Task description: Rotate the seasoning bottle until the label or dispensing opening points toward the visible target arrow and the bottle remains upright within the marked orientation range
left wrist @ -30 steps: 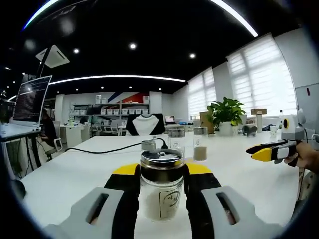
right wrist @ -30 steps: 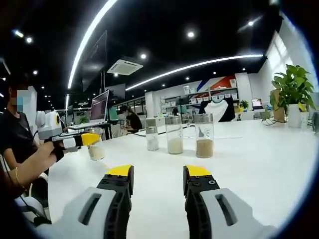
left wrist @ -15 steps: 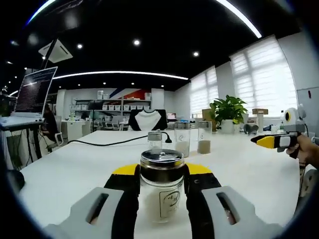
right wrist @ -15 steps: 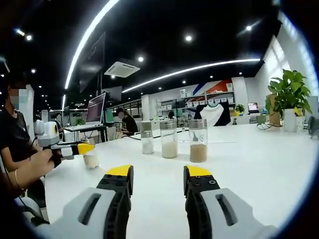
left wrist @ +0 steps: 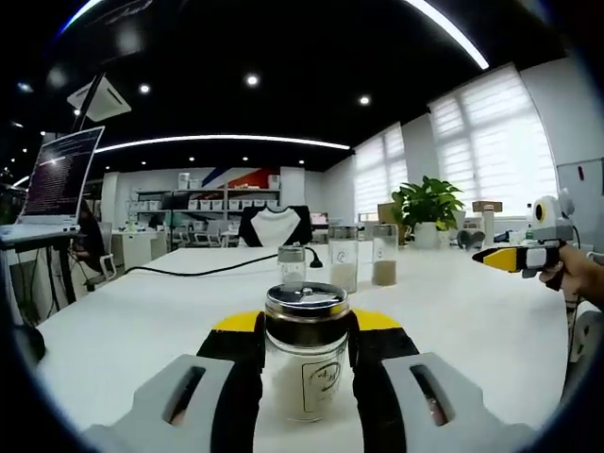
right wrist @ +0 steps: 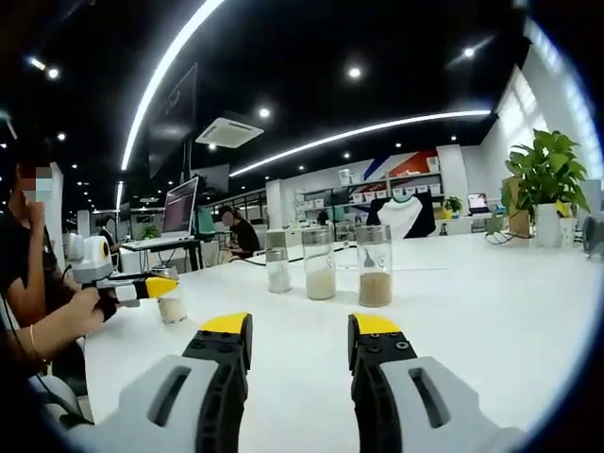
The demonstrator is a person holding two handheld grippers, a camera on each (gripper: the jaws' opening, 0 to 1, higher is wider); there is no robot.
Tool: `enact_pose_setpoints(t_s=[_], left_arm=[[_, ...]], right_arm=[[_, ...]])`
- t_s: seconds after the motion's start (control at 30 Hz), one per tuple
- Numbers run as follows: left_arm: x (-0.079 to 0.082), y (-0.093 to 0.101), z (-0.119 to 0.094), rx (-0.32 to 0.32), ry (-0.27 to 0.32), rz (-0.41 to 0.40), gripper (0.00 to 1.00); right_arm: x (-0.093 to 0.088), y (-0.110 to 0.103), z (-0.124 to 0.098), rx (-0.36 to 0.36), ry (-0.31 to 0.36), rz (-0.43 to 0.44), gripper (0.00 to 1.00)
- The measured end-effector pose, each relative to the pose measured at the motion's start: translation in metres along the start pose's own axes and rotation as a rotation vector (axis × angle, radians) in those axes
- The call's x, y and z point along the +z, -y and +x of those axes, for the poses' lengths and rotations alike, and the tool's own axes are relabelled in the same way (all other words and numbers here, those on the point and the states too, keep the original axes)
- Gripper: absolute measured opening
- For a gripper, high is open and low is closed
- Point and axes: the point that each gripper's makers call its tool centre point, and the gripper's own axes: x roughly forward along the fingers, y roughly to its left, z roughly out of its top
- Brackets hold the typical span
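Left claw (left wrist: 306,344) pinches the upright seasoning bottle (left wrist: 305,354) on the white worktop (left wrist: 142,321), right claw (right wrist: 298,344) spread and idle; rotation step in hand, next calls for twisting toward an arrow not discernible.

1. Left gripper (left wrist: 306,332): jaws closed against both sides of the seasoning bottle (left wrist: 305,349), held level low over the worktop (left wrist: 142,330).
2. Right gripper (right wrist: 298,342): jaws parted, nothing between them, level above the worktop.
3. A hand (right wrist: 90,304) grips the left gripper's handle.
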Motion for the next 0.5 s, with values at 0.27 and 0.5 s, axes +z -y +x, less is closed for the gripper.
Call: enact_pose_setpoints(t_s=[0.27, 0.5], left_arm=[[-0.001, -0.0025, -0.0015, -0.002, 0.004, -0.018, 0.37], [-0.0048, 0.0044, -0.0009, -0.032, -0.024, -0.001, 0.5]], right_arm=[[0.0009, -0.0026, 0.0033, 0.018, 0.003, 0.008, 0.41], [-0.0033, -0.0042, 0.0055, 0.019, -0.014, 0.01, 0.42]])
